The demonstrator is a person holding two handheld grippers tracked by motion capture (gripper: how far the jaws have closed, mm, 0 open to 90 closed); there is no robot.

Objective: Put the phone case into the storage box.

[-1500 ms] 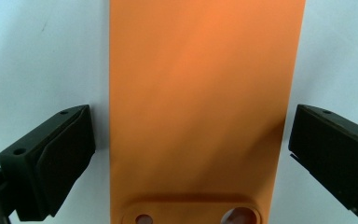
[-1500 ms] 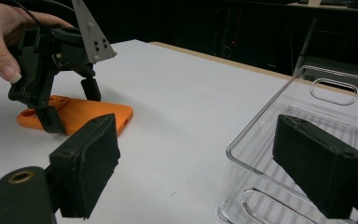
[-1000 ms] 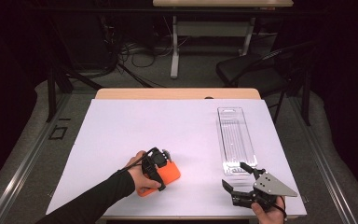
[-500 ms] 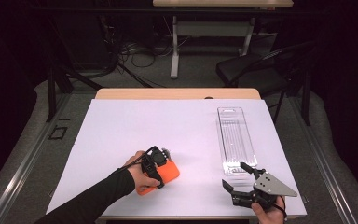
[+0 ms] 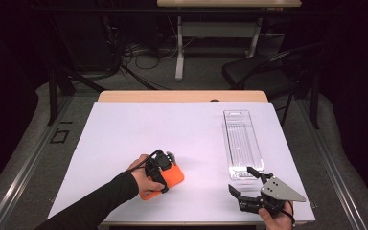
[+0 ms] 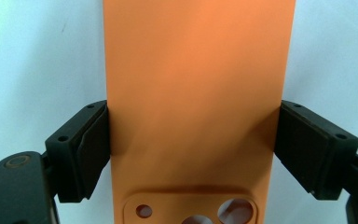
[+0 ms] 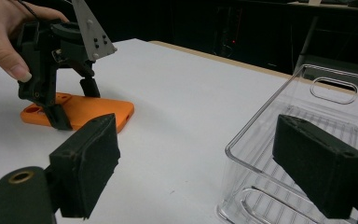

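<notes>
Phone case [image 6: 196, 93] between downturned left tongs [image 5: 165, 167]

There is 1 orange phone case [image 5: 165, 181] lying on 1 white table [image 5: 172, 129], and its camera panel shows 3 round openings in the left gripper view. There is 1 clear plastic tray [image 5: 242, 143] with 1 wire rack inside it [image 7: 279, 196] and 1 slot handle cut in its far wall. There are 2 grippers, the left gripper [image 5: 160, 167] and the right gripper [image 5: 244, 184], each with 2 black jaws and each held in 1 hand, and beyond the table stand 1 dark chair [image 5: 263, 72] and 1 second table [image 5: 227, 4].
</notes>
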